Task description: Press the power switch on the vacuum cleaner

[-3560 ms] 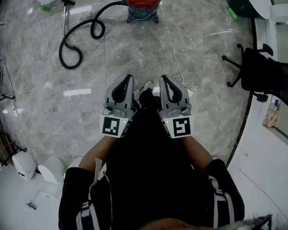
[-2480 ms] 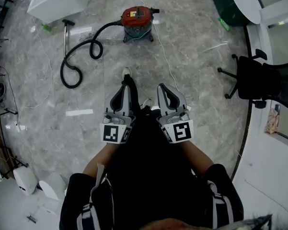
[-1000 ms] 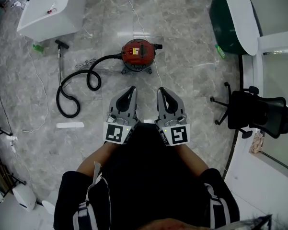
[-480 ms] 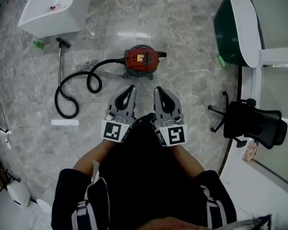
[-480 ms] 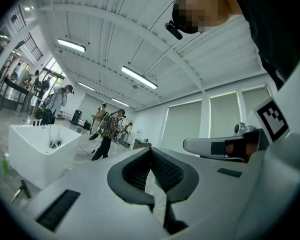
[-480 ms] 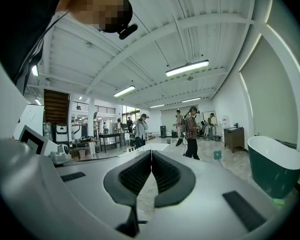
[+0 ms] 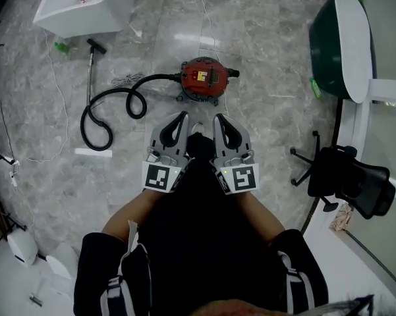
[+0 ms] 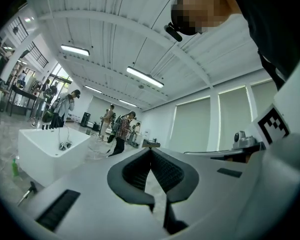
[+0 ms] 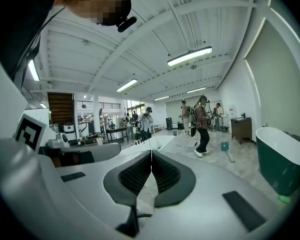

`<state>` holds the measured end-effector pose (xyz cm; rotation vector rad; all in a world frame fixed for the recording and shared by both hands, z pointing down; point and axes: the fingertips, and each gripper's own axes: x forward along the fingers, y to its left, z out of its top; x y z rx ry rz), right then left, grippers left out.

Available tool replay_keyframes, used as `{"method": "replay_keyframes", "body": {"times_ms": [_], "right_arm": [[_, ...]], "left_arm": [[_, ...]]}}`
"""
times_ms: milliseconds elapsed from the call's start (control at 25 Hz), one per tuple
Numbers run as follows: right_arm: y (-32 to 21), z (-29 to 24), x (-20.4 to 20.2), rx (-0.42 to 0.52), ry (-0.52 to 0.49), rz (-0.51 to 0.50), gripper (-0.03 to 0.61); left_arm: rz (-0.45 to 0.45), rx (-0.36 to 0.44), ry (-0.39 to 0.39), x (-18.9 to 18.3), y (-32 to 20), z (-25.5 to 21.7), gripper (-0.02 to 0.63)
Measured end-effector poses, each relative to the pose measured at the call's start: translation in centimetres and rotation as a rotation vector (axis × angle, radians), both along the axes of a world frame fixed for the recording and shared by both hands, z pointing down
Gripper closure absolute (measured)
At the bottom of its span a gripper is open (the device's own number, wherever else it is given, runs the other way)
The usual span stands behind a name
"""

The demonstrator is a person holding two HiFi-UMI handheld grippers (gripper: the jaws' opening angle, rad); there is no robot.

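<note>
Both claws are closed and empty: the left gripper (image 7: 182,115) and the right gripper (image 7: 218,117) each have their jaw tips pressed together with nothing between them. They are held side by side in front of the person's body. Near them but apart, on the grey marble floor (image 7: 270,104), stands the red vacuum cleaner (image 7: 204,79), touched by neither gripper. Its black hose (image 7: 109,107) loops away to the left toward a metal wand (image 7: 90,68). Its switch is too small to make out. A black office chair (image 7: 346,180) stands well apart at the right.
</note>
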<state>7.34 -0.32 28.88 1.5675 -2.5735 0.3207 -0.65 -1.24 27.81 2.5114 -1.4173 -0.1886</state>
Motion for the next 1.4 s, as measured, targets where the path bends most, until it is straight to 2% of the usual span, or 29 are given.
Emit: {"method": "replay_keyframes", "body": {"times_ms": [80, 200, 280, 480, 720, 1040, 1240, 1400], "right_arm": [[-0.7, 0.3, -0.2, 0.001, 0.015, -0.020, 0.558], [-2.5, 1.2, -0.1, 0.001, 0.090, -0.045, 0.559], [-3.6, 2.5, 0.1, -0.042, 0.116, -0.040, 0.558], [-5.7, 6.3, 0.4, -0.150, 0.126, -0.071, 0.558], [-8.1, 13.3, -0.5, -0.259, 0.189, -0.205, 0.558], [-11.4, 22.2, -1.0, -0.361, 0.321, -0.331, 0.558], [-13.2, 26.3, -1.4, -0.393, 0.375, -0.392, 0.558], [-14.4, 29.7, -1.1, -0.441, 0.409, -0.419, 0.558]], "left_arm": [[-0.001, 0.005, -0.007, 0.1, -0.4, -0.2, 0.595], [-0.017, 0.005, 0.002, 0.2, -1.5, -0.2, 0.595], [-0.014, -0.035, -0.011, 0.4, -1.7, 0.5, 0.595], [-0.007, -0.046, -0.010, 0.8, -2.3, 1.9, 0.595], [0.014, -0.048, -0.023, 1.7, -2.5, 3.4, 0.595], [-0.036, -0.089, -0.023, 0.6, -2.6, 5.7, 0.595], [-0.103, -0.129, -0.015, -0.7, -2.5, 7.3, 0.595], [-0.157, -0.133, -0.015, -1.7, -2.9, 7.9, 0.595]]}}
